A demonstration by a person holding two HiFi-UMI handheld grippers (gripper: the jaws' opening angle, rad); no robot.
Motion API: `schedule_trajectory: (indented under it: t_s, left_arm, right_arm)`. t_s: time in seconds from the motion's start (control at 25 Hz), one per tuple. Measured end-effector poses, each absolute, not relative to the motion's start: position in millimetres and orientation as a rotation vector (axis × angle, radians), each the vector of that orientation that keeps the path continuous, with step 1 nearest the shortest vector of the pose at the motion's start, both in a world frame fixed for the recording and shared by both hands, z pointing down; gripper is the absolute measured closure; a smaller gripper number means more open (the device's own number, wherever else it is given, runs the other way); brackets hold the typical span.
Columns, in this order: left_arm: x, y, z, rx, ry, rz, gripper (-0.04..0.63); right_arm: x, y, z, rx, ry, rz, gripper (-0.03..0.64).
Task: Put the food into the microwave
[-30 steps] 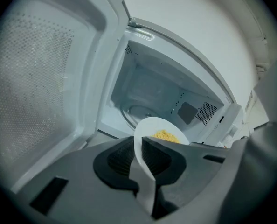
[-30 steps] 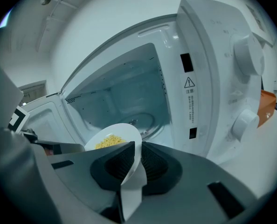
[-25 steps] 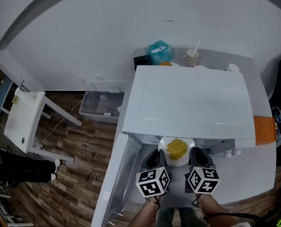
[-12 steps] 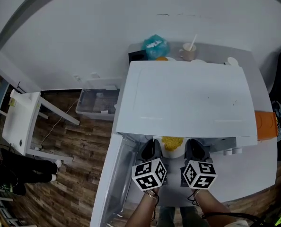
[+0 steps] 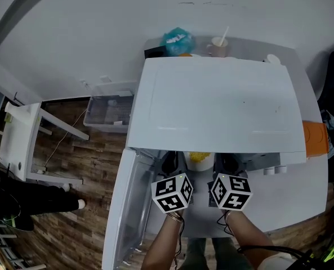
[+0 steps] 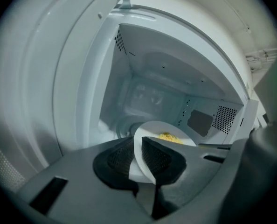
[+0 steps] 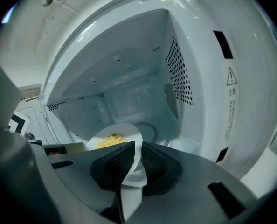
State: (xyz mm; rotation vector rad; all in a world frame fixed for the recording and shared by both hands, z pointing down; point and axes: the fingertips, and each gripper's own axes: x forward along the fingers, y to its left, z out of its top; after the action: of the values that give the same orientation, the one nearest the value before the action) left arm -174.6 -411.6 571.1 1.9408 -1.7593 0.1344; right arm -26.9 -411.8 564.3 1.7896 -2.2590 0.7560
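A white plate (image 6: 155,132) with yellow food (image 6: 168,136) is held between both grippers at the mouth of the white microwave (image 5: 212,103). My left gripper (image 6: 139,160) is shut on the plate's left rim; my right gripper (image 7: 137,161) is shut on its right rim (image 7: 129,139). In the head view only a sliver of the yellow food (image 5: 199,157) shows under the microwave's top edge, between the left gripper (image 5: 170,165) and the right gripper (image 5: 229,165). The microwave door (image 5: 125,207) hangs open to the left. Inside I see the cavity and its glass turntable (image 7: 148,129).
Behind the microwave stand a teal bag (image 5: 176,40) and a cup with a stick (image 5: 216,45). An orange item (image 5: 315,139) lies on the counter to the right. On the floor to the left are a clear plastic bin (image 5: 106,114) and a white stool (image 5: 18,145).
Both grippers have carried the plate forward under the microwave's top edge; most of the plate and food is now hidden in the head view.
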Motion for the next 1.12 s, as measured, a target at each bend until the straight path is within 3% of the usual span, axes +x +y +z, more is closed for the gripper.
schedule_trajectory:
  t_s: [1.12]
  left_arm:
    - [-172.0,-441.5,584.0,1.953,-1.850,0.245,0.541]
  right_arm:
    - [-26.4,-439.6,582.3,1.907,-2.131,0.814,0.568]
